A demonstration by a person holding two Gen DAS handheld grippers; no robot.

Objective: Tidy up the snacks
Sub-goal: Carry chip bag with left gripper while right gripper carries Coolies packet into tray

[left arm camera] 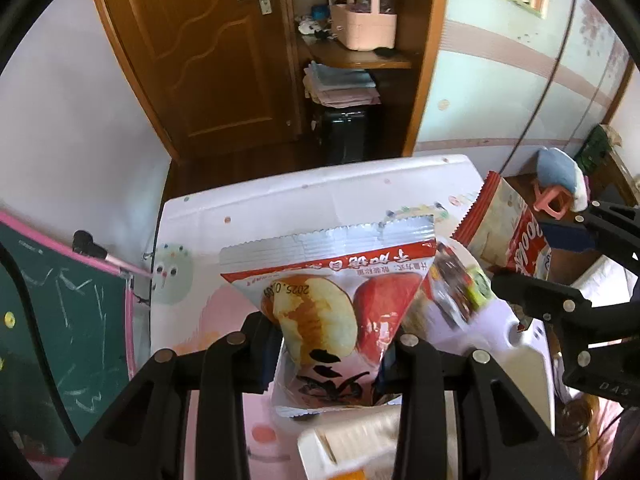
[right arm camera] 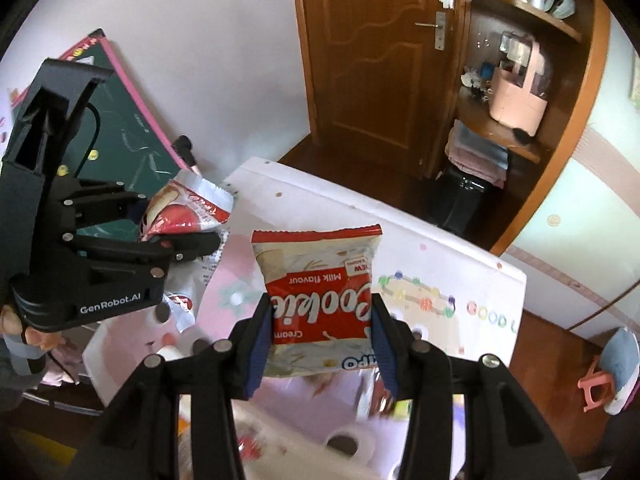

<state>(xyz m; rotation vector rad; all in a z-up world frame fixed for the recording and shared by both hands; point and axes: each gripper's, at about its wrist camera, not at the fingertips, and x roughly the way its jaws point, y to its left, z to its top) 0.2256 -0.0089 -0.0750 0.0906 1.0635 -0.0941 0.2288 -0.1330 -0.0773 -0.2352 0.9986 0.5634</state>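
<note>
My left gripper [left arm camera: 328,344] is shut on a silver-and-red snack bag with apple pictures [left arm camera: 332,296], lifted above the white patterned table [left arm camera: 280,200]. In the right wrist view that same bag [right arm camera: 180,208] sticks out of the left gripper [right arm camera: 200,236] at the left. My right gripper [right arm camera: 320,340] is shut on a red-and-white milk cookie packet [right arm camera: 320,284], its blue pads [right arm camera: 260,340] pressing both sides. The cookie packet [left arm camera: 504,236] and right gripper [left arm camera: 560,264] also show at the right of the left wrist view. More packets [left arm camera: 460,288] lie blurred below.
A white container [left arm camera: 352,444] sits under the left gripper. A green chalkboard with a pink frame [left arm camera: 60,300] leans at the left. Behind the table stand a wooden door [right arm camera: 380,60], corner shelves with a pink basket [left arm camera: 360,20], and a small pink stool [right arm camera: 596,388].
</note>
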